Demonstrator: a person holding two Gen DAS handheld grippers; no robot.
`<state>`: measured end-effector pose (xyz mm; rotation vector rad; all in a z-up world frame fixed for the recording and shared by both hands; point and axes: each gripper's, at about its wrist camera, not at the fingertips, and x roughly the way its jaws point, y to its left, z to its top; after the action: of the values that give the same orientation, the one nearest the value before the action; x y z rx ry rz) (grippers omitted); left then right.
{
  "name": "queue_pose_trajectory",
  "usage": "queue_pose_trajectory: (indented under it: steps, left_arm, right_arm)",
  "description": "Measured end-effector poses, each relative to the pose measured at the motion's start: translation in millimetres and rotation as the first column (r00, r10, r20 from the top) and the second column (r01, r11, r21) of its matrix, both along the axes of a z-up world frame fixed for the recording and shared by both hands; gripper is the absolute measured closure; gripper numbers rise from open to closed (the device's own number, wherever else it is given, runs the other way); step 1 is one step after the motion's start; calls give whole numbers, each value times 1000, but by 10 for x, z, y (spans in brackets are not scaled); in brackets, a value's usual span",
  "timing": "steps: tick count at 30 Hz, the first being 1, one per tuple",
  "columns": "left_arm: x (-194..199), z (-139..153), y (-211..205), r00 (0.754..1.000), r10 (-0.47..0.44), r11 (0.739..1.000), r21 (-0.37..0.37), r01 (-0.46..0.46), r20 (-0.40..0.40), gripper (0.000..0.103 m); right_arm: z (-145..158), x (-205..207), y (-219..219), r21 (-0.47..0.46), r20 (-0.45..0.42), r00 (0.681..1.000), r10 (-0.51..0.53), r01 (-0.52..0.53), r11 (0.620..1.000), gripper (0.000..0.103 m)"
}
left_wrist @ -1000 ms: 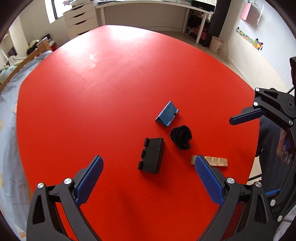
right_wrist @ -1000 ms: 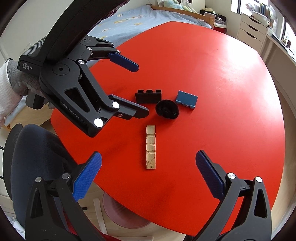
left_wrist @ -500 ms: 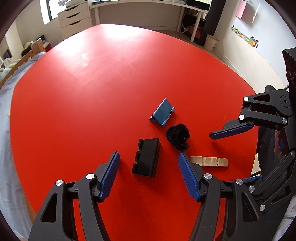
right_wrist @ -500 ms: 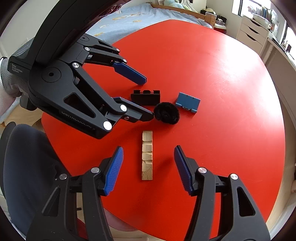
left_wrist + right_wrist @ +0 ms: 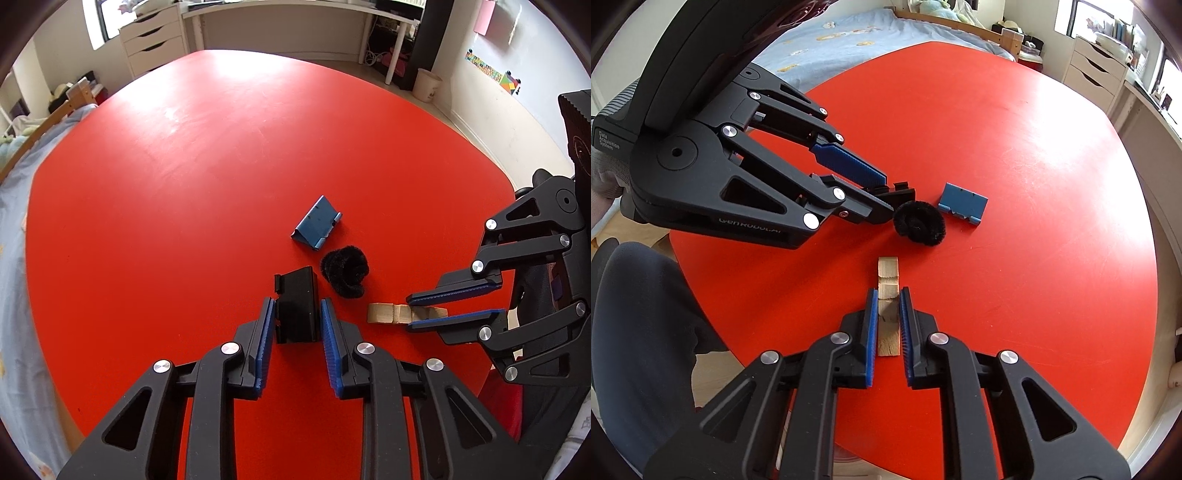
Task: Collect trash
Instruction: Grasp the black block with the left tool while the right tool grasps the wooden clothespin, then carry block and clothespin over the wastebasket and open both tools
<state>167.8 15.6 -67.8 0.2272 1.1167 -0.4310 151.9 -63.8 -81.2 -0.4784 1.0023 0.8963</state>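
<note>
Trash was all still on the big, glossy red round table [image 5: 207, 155], none of it collected as far as I could see, and no bin showed near the pieces. Four pieces lay clustered at the near right part of the tabletop.

The black, hard-looking rectangular plastic stand [image 5: 297, 308] with notched tabs at its far end sat between the pads of my left gripper [image 5: 297, 314], whose jaws had narrowed around its sides; I could not tell whether the pads were touching it. Just beyond it, to the right, lay the black fuzzy coil [image 5: 345, 271], soft and pile-like, curled into a rough ring. Farther off stood the blue folded plastic stand [image 5: 316, 223], wedge-shaped with small lips on one edge, untouched.

The pale rough wooden strip [image 5: 887, 291], notched across into segments, lay nearest the table edge. My right gripper [image 5: 887, 306] straddled its near half with the jaws drawn narrow against its sides, seemingly gripping it, though it still rested on the table.

I judged two grasps under way and lifting, carrying and two more pieces left.
</note>
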Motion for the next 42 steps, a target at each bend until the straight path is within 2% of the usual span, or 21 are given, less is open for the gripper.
queue_pose_trajectory:
  steps: [11,23,34,42]
  left_arm:
    - [-109,21,3,999,50,999,4,-50,12,79]
    - [-381,287,-22,990,123,992,-8,-123,70,79]
    - [-870,567,-100,964,222,974,-82,-212,148,79]
    - [-1302,771,-264,948,243,968,-120,-221,207,79]
  right_arm:
    - [84,-16,-48,16,8,1000,-11,11,1000,92]
    - [367,-130,-266,60,30,999,-29,28,998,92]
    - [649,-348,-574,123,63,997,-44,36,992,92]
    - [769,-610,-763,169,73,997,-39,26,985,92]
